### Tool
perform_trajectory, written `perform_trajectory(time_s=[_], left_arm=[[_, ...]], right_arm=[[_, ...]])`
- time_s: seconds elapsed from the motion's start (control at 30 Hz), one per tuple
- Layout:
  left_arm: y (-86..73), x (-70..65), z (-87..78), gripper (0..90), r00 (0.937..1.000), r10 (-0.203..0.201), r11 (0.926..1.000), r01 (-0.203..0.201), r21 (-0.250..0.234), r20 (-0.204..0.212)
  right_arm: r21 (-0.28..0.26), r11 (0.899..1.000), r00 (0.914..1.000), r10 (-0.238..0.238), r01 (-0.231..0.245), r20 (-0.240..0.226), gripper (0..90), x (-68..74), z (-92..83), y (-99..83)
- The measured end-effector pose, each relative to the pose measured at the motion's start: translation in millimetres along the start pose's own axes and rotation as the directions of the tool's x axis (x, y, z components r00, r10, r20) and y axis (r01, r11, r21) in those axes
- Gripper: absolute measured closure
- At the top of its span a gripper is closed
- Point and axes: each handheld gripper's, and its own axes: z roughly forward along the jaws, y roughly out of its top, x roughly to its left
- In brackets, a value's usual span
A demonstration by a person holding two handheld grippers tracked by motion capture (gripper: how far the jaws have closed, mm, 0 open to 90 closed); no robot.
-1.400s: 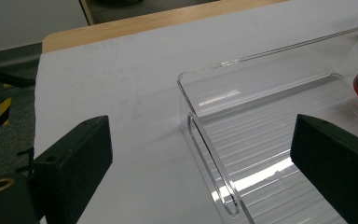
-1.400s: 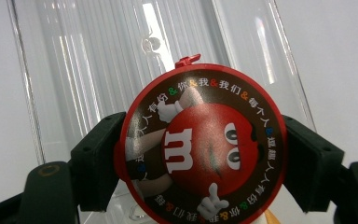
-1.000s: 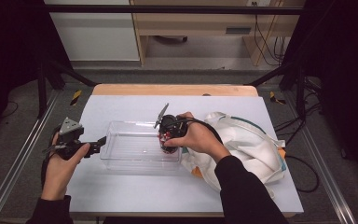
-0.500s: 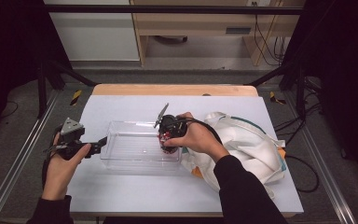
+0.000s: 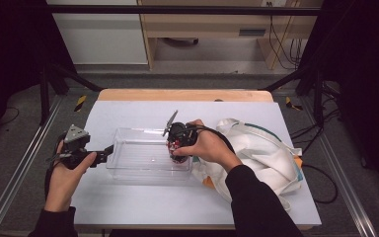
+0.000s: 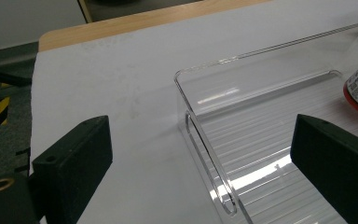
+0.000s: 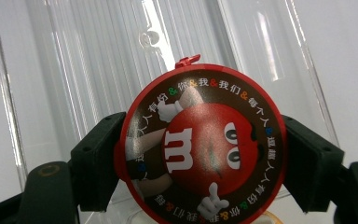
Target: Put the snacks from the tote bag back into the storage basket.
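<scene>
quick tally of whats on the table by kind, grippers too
clear plastic tray: 1
red-lidded candy tub: 1
white cloth bag: 1
grippers: 2, the left gripper and the right gripper
total: 5

Past the claws, the white table (image 5: 143, 207) ends in a wooden edge (image 5: 185, 95). Behind it lies a grey floor (image 5: 212, 79) with a white cabinet (image 5: 98, 32) and a wooden shelf (image 5: 207, 24). Black poles (image 5: 54, 74) stand on both sides. Wires (image 5: 276, 29) hang far right. The sides are dark.
</scene>
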Motion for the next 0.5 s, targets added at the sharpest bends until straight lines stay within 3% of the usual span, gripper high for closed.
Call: perform_trajectory(time_s=[0.5], left_arm=[[-0.4,0.9,0.1,5.5,1.0,-0.003,1.0,0.003,-0.002,0.002]], right_arm=[[0.042,0.999,0.9999,-0.007,0.007,-0.008,24.2,2.2,11.5,-3.5]])
